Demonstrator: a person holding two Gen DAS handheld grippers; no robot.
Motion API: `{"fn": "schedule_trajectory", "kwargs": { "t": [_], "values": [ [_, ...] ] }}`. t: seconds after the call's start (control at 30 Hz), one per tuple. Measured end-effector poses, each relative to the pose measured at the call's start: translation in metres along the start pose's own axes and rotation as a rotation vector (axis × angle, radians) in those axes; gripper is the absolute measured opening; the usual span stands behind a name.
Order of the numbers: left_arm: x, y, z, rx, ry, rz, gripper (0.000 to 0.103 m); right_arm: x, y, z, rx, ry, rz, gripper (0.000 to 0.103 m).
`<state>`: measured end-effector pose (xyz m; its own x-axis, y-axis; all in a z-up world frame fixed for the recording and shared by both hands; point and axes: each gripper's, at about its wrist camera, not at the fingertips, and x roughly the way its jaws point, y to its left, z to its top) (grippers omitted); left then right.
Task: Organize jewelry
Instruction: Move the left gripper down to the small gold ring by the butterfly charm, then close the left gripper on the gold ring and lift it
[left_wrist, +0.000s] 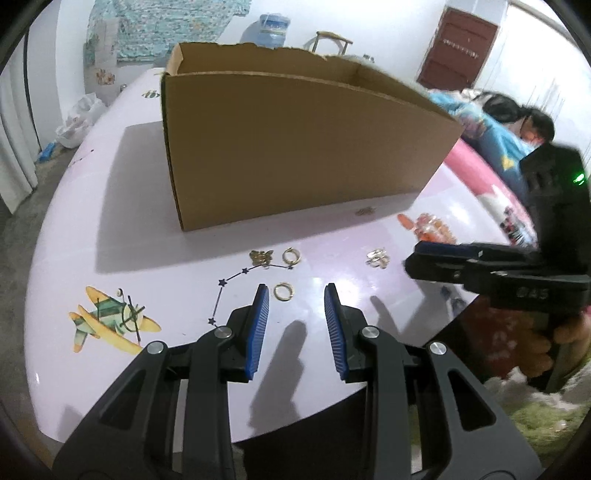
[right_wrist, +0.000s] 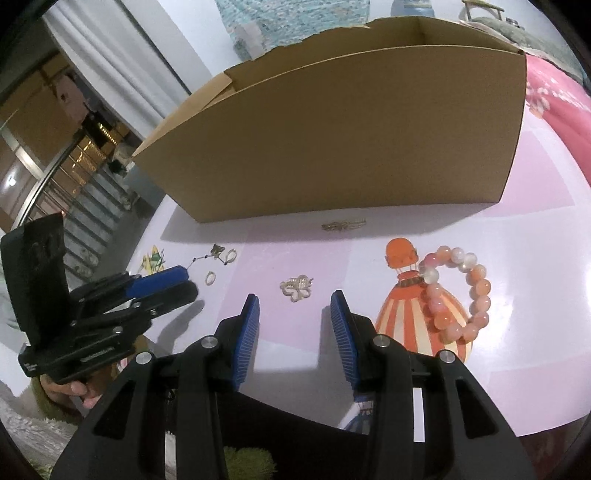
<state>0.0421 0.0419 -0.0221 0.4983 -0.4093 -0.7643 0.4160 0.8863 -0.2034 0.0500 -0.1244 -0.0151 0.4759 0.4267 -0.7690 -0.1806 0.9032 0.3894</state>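
Note:
A tall open cardboard box (left_wrist: 295, 147) (right_wrist: 332, 147) stands at the back of the lilac table (left_wrist: 147, 221). Jewelry lies loose in front of it. My left gripper (left_wrist: 296, 295) is open, and a gold ring (left_wrist: 283, 291) lies on the table just past its tips. Farther on are a second gold ring (left_wrist: 291, 255) and a gold butterfly piece (left_wrist: 261, 257). My right gripper (right_wrist: 294, 299) is open too, hovering just short of a silver butterfly brooch (right_wrist: 297, 288). A pink and orange bead bracelet (right_wrist: 458, 291) lies to its right, and a gold clip (right_wrist: 341, 225) near the box.
Each gripper shows in the other's view: the right gripper (left_wrist: 413, 260) at the right, the left gripper (right_wrist: 190, 283) at the left. A person (left_wrist: 535, 125) sits behind the table's far right. Printed pictures cover the tabletop: an airplane (left_wrist: 110, 317) and a balloon (right_wrist: 413, 317).

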Motion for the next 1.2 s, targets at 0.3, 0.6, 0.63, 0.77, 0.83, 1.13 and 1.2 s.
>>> {"fn": "schedule_trajectory", "kwargs": {
  "t": [0.3,0.6,0.63,0.77,0.83,1.13,1.2],
  "values": [
    [0.015,-0.009,0.004,0.083,0.040,0.089,0.027,-0.003,-0.004,-0.001,0.010,-0.005,-0.009,0.040],
    [0.020,-0.020,0.004,0.168,0.059,0.155,0.022,-0.001,-0.004,-0.001,0.016,-0.006,-0.006,0.040],
    [0.020,-0.020,0.004,0.171,0.061,0.157,0.021,-0.001,-0.004,-0.001,0.017,-0.006,-0.006,0.040],
    [0.021,-0.021,0.006,0.182,0.064,0.153,0.021,-0.002,-0.005,0.000,0.019,-0.010,-0.007,0.040],
    [0.022,-0.024,0.007,0.186,0.061,0.151,0.020,-0.003,-0.005,0.000,0.018,-0.013,-0.009,0.040],
    [0.019,-0.026,0.000,0.217,0.044,0.145,0.011,-0.008,-0.002,0.002,0.010,-0.024,-0.022,0.040],
    [0.018,-0.025,0.000,0.213,0.041,0.139,0.010,-0.008,-0.002,0.003,0.007,-0.026,-0.025,0.040]
  ]
}}
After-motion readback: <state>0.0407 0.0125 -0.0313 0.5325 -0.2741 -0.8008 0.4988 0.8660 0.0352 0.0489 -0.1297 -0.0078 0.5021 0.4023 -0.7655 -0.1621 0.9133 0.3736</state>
